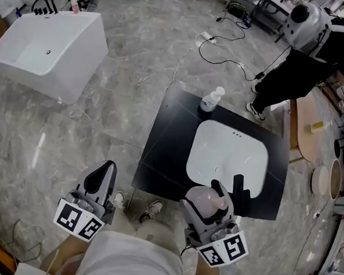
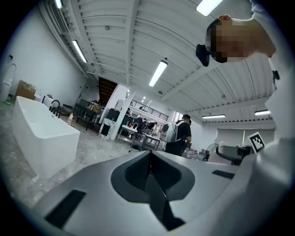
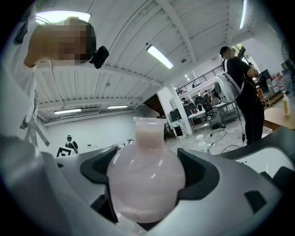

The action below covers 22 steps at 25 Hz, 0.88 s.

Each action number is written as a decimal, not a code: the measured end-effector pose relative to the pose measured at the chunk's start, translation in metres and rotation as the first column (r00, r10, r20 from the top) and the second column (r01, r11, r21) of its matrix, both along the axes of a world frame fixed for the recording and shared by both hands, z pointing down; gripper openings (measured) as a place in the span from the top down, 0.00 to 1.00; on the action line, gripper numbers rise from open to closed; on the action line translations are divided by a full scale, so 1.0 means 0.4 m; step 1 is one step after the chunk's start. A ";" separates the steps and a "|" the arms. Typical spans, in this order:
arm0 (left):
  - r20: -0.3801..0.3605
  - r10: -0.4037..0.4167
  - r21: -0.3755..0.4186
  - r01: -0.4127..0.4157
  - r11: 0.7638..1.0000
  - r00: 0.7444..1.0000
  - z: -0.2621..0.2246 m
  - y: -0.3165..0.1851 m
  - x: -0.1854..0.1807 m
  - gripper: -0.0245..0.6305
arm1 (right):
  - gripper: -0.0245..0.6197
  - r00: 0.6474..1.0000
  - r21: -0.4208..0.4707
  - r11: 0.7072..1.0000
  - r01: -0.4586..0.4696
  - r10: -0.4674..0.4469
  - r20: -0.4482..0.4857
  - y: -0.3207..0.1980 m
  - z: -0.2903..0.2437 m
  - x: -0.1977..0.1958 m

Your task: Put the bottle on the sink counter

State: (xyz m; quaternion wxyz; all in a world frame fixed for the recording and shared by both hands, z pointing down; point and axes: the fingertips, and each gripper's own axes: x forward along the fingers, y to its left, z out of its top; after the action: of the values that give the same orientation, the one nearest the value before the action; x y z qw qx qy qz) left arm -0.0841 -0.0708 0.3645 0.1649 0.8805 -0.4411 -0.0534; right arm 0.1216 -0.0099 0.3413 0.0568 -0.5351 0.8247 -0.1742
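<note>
One pink bottle (image 3: 145, 182) clamped by right hand-held gripper (image 3: 146, 161); left hand-held gripper (image 2: 150, 162) closed.

Milky pale pink on the bottle (image 3: 146, 177). Grey shells with black pads on the left gripper (image 1: 103, 174) and right gripper (image 1: 213, 198), each with black-and-white square markers. Glossy black for the counter (image 1: 165, 145), white for the basin (image 1: 227, 154) and the bathtub (image 1: 48, 45). Grey marble veining across the floor (image 1: 124, 64). Black clothes and white backpack on the person (image 1: 314, 50).

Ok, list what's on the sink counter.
Pump bottle at the far corner, faucet by the basin; the right tool and its pink bottle hide part of the near edge.
</note>
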 end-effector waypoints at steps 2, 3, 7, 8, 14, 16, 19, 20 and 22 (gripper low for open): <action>0.009 -0.020 -0.013 0.020 1.000 1.000 0.017 -0.006 -0.014 0.94 | 0.31 1.000 -0.009 1.000 0.012 -0.013 -0.015 -0.019 0.024 -0.006; 0.011 -0.028 -0.019 0.028 0.999 1.000 0.027 -0.009 -0.018 0.94 | 0.31 1.000 -0.012 1.000 0.017 -0.018 -0.021 -0.028 0.037 -0.008; 0.017 -0.039 -0.036 0.039 0.999 0.999 0.071 -0.026 -0.021 0.94 | 0.31 0.998 -0.017 0.999 0.034 -0.035 -0.056 -0.061 0.090 -0.025; 0.019 -0.038 -0.038 0.039 0.999 0.999 0.080 -0.031 -0.020 0.94 | 0.31 0.997 -0.017 0.999 0.037 -0.038 -0.066 -0.070 0.102 -0.031; 0.031 -0.033 -0.050 0.035 0.998 0.999 0.140 -0.057 -0.011 0.94 | 0.31 0.993 -0.034 0.998 0.050 -0.054 -0.107 -0.114 0.198 -0.052; 0.040 -0.030 -0.056 0.032 0.998 0.999 0.165 -0.067 -0.009 0.94 | 0.31 0.993 -0.037 0.998 0.050 -0.053 -0.108 -0.127 0.231 -0.057; 0.050 -0.024 -0.068 0.027 0.997 0.998 0.192 -0.075 -0.005 0.94 | 0.31 0.991 -0.047 0.997 0.054 -0.059 -0.122 -0.140 0.274 -0.068; 0.052 -0.022 -0.072 0.026 0.997 0.998 0.199 -0.076 -0.004 0.94 | 0.31 0.989 -0.050 0.997 0.057 -0.064 -0.131 -0.144 0.287 -0.073; 0.057 -0.018 -0.081 0.023 0.996 0.998 0.213 -0.078 -0.001 0.94 | 0.31 0.986 -0.061 0.996 0.064 -0.073 -0.150 -0.152 0.316 -0.083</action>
State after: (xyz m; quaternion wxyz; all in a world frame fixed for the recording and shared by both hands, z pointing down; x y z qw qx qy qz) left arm -0.0847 -0.1020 0.4498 0.1877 0.8696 -0.4565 -0.0122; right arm 0.0884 -0.0709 0.4678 -0.0272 -0.5194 0.8394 -0.1579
